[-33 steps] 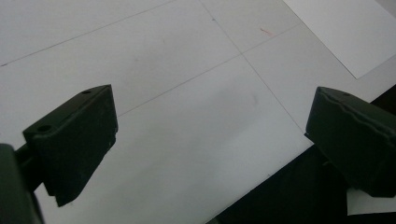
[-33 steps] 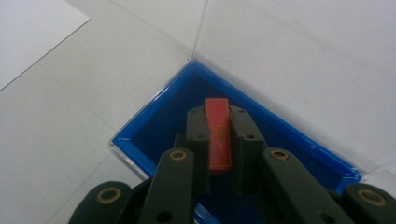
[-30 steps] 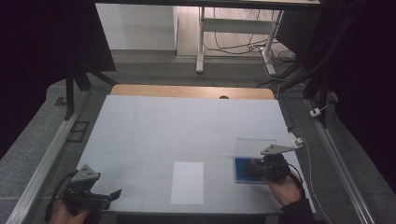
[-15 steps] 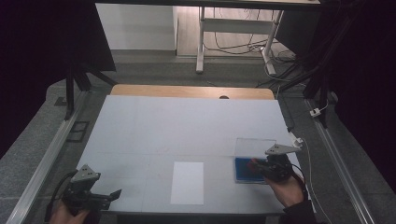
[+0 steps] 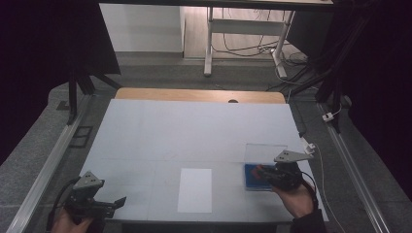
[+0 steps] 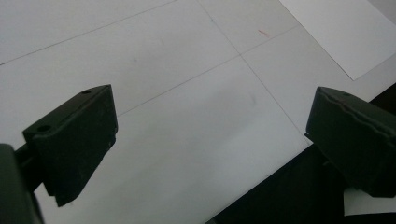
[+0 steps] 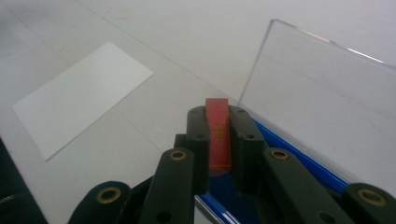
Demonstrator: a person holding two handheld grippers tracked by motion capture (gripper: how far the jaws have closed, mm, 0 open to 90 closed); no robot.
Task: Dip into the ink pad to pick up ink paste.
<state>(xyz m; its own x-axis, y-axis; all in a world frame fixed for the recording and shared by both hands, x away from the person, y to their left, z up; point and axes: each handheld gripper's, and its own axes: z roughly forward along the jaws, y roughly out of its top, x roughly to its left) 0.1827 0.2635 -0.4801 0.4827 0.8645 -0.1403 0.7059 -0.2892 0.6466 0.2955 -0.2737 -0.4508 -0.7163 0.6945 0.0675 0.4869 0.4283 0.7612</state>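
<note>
While the left gripper [image 5: 104, 204] idles at lower left, fingers spread, the right gripper [image 7: 218, 135] pinches a red block [image 7: 217, 132] over a blue case [image 5: 252, 177].

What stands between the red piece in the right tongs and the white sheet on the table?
Nothing visible: the right tongs grip the red piece above the blue case, with bare table up to the white sheet.

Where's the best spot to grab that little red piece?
By its two flat faces, from above. The red piece is thin and stands upright over the blue box, beside its raised clear lid. The right gripper is shut on it that way, one pad on each face.
</note>
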